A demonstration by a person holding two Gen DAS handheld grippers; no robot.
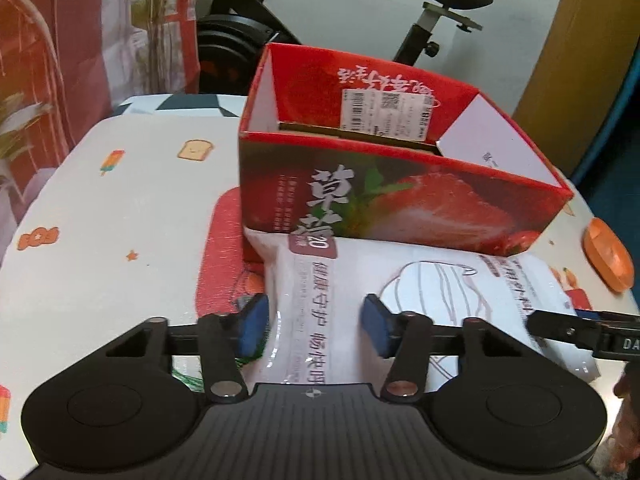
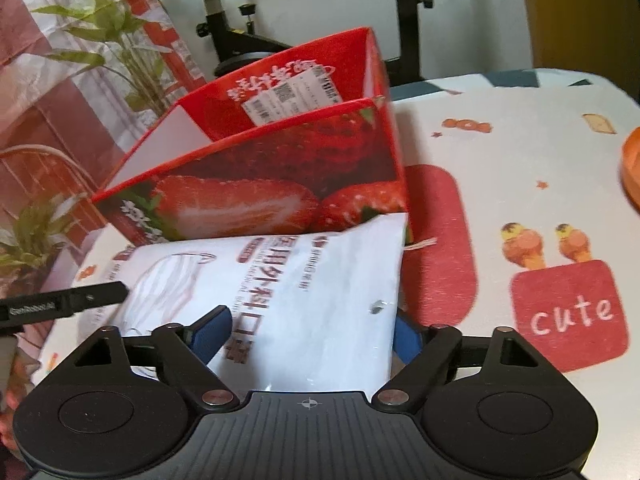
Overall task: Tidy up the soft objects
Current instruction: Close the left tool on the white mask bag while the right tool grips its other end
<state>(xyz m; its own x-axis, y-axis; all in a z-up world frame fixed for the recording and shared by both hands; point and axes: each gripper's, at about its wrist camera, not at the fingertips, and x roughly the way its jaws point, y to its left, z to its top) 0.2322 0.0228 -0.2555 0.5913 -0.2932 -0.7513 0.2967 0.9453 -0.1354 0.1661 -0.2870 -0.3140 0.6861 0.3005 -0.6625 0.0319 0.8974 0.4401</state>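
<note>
The open strawberry box (image 1: 400, 200) stood on the desk (image 1: 112, 208), with the packet of face masks (image 1: 420, 300) lying flat just before it, touching its front wall. An exercise bike (image 1: 436, 12) stood behind the desk, and potted plants (image 2: 108, 28) off to its left.

Left gripper (image 1: 316, 326) pitched down toward 12 o'clock, jaws parted; right gripper (image 2: 308, 330) likewise, jaws wider.

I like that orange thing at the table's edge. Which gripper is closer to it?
Right. The right gripper straddles the white bag's end toward the orange thing; the left gripper straddles the bag's far end.
</note>
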